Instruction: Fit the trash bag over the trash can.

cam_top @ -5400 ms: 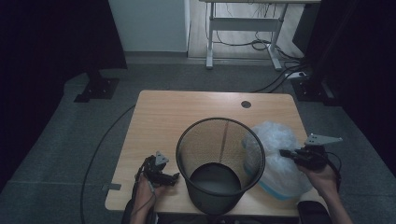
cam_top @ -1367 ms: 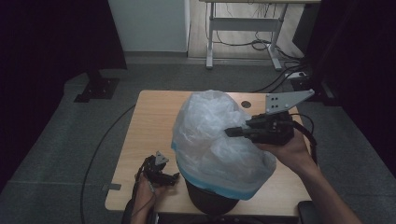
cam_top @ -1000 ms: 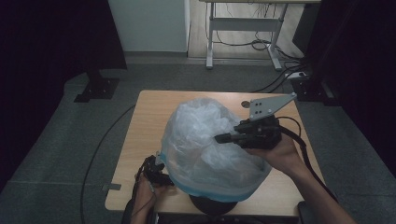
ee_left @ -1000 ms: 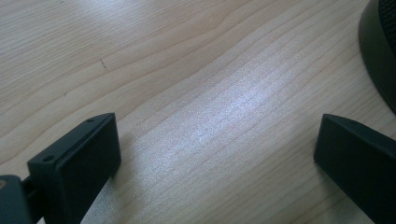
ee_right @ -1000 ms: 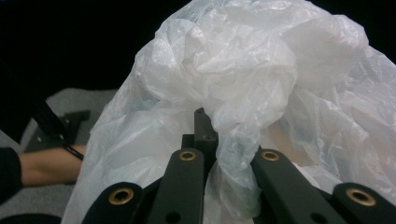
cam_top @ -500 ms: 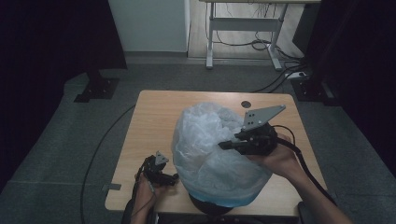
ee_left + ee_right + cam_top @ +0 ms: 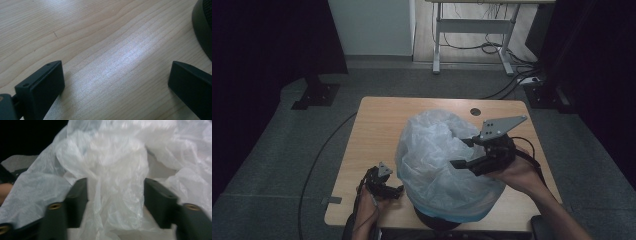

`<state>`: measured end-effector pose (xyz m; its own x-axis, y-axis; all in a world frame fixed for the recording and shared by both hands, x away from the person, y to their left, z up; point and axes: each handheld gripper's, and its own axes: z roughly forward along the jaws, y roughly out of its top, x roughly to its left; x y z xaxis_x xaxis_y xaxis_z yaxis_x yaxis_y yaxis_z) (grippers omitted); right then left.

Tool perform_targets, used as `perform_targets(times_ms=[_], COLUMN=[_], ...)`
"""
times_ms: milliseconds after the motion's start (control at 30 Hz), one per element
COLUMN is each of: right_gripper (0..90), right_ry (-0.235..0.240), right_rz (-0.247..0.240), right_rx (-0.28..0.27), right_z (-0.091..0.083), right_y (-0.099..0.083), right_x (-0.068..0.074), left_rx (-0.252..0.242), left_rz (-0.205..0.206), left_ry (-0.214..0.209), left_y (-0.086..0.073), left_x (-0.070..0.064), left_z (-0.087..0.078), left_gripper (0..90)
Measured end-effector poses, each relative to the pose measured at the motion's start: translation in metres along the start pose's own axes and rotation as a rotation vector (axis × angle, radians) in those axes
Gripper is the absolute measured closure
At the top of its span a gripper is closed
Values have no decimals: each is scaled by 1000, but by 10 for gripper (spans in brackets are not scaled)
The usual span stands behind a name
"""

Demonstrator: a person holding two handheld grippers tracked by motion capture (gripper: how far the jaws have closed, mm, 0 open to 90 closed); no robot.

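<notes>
With your right gripper (image 7: 460,153) clamped on a fold of the thin translucent white plastic bag (image 7: 437,160) draped over the black mesh bin (image 7: 437,222), push the bunch down inside the rim, while your left gripper (image 7: 398,188) rests open on the wooden table (image 7: 377,125).

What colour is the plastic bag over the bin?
Translucent white plastic bag, with a pale blue hem; clearest in the high view.

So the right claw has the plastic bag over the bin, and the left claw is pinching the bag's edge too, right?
Not quite. The left claw holds nothing: the left gripper view shows its jaws apart over bare table. The right claw does have the plastic bag over the bin.
</notes>
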<state>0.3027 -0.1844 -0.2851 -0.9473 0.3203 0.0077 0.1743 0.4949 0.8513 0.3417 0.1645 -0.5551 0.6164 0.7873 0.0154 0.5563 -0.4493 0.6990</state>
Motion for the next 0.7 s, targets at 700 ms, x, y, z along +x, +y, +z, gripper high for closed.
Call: perform_targets(times_ms=[700], right_gripper=[396], right_ry=[-44], right_rz=[-37], right_rx=[12], right_z=[19], right_y=[47], right_x=[-5], left_rx=[0], left_rz=[0], left_ry=[0], left_y=[0], left_x=[0], left_z=[0], left_gripper=[3])
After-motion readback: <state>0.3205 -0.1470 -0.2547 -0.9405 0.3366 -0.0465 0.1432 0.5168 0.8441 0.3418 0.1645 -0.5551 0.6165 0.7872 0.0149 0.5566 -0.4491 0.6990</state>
